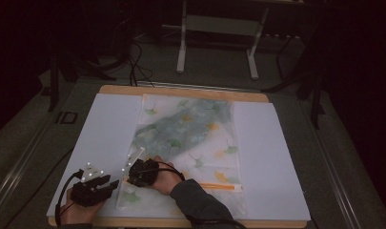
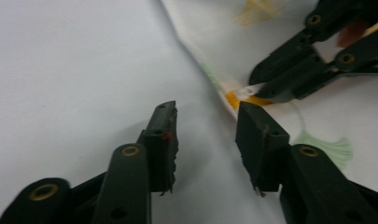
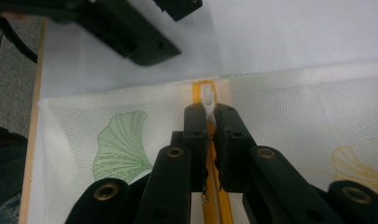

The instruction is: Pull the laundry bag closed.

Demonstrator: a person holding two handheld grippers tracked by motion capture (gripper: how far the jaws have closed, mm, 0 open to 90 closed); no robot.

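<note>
A translucent zip bag (image 1: 190, 133) printed with ginkgo leaves lies flat on a white sheet (image 1: 105, 129). Its orange zipper (image 1: 219, 187) runs along the near edge. My right gripper (image 3: 210, 114) is shut on the small white zipper slider (image 3: 207, 95) at the left end of the orange zipper (image 3: 214, 205). In the high view the right gripper (image 1: 128, 175) points left over the bag's near left corner. My left gripper (image 2: 206, 114) stands open just beside that corner, nothing between its fingers, with the slider (image 2: 247, 91) a short way ahead of it. In the high view the left gripper (image 1: 112, 183) sits left of the right one.
The sheet covers a wooden table, whose edge (image 1: 181, 90) shows at the far side and close by the bag's end (image 3: 35, 116). A white-framed stand (image 1: 219, 28) and cables are on the floor beyond. Bare white sheet (image 1: 267, 143) lies right of the bag.
</note>
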